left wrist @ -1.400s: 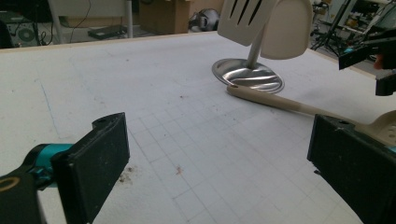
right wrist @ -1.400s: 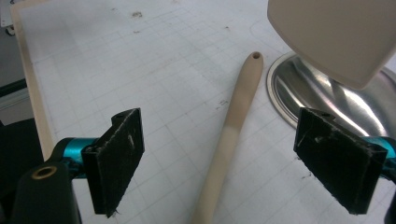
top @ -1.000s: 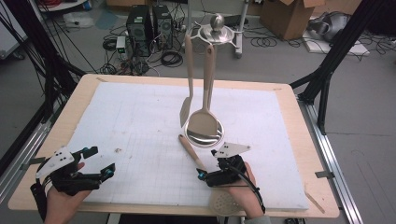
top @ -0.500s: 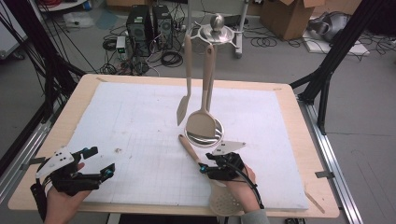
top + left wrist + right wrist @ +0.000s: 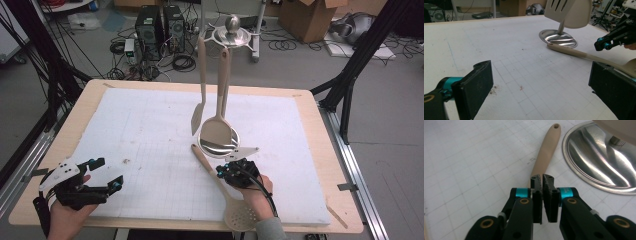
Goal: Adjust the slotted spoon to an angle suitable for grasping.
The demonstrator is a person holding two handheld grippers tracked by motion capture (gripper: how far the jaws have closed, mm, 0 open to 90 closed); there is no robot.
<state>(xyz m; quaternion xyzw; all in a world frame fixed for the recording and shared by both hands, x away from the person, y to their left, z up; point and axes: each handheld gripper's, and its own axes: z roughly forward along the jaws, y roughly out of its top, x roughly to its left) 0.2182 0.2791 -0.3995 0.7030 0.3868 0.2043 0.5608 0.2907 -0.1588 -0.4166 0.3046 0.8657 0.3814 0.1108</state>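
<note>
low in the frame, right gripper [image 5: 543, 180] jaws, just closing, meet over beige plastic skimmer's handle [image 5: 546, 150], hiding any grip; left gripper [image 5: 102, 174] gapes.

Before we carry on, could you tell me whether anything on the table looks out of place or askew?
One thing: a beige slotted spoon lies flat and slantwise on the white mat, while the spatula and ladle hang from the steel stand. The right gripper is shut on its handle.
</note>
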